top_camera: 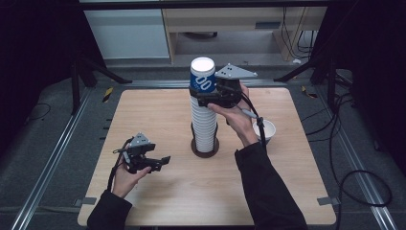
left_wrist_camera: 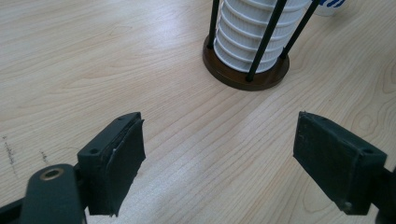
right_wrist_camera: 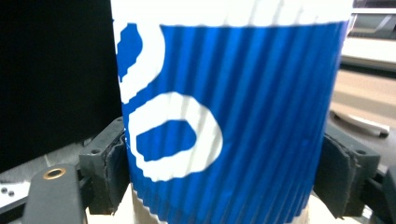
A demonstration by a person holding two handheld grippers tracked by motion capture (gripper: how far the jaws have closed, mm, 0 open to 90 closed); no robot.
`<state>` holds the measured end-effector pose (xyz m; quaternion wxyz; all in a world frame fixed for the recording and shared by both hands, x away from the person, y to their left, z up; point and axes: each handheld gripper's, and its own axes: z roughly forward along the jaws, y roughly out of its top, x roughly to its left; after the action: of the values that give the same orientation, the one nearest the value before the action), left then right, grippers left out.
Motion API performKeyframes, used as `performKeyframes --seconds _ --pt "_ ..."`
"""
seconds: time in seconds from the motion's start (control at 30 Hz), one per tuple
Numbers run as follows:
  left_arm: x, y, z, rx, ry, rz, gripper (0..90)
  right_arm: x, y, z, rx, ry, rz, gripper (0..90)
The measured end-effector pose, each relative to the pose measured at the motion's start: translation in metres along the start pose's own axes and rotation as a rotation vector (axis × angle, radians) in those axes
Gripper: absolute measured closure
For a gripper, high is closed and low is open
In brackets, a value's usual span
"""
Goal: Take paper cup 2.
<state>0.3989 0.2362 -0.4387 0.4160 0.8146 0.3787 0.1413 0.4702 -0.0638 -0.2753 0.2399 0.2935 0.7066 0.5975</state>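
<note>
Gripping top blue cup [right_wrist_camera: 224, 116] w/ right gripper [top_camera: 207, 91], jaws closed snug on its sides, atop white cup stack [top_camera: 204, 125] near tabletop centre. Lifting straight up, no squeezing harder. Left gripper [top_camera: 163, 160] idling wide open, empty, nr front-left edge.

White bowl [top_camera: 266, 130] on wooden table [top_camera: 158, 110], black cables [top_camera: 335, 158] on floor

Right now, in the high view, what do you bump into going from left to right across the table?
Left claw → stack of cups → white bowl.
</note>
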Motion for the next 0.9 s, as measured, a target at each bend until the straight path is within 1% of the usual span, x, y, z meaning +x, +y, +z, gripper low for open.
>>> performKeyframes --seconds 0.03,0.17,0.27,0.4,0.63,0.9 --pt "0.000 0.000 0.000 0.000 0.000 0.000 15.9 0.000 0.002 -0.001 -0.011 0.004 -0.001 18.3" --pt "0.000 0.000 0.000 -0.001 0.000 -0.001 15.9 0.000 0.009 -0.003 0.003 0.006 -0.009 19.1" --pt "0.000 0.000 0.000 0.001 0.000 0.000 15.9 0.000 0.012 -0.005 -0.009 0.015 -0.002 19.6" --pt "0.000 0.000 0.000 0.003 -0.002 -0.001 15.9 0.000 0.017 -0.007 -0.014 0.015 -0.009 20.0" --pt "0.000 0.000 0.000 0.004 -0.001 0.000 15.9 0.000 0.028 -0.010 -0.045 0.018 -0.003 20.2" --pt "0.001 0.000 0.000 0.005 -0.002 -0.001 15.8 0.003 0.043 -0.010 -0.064 0.015 -0.021 20.4"
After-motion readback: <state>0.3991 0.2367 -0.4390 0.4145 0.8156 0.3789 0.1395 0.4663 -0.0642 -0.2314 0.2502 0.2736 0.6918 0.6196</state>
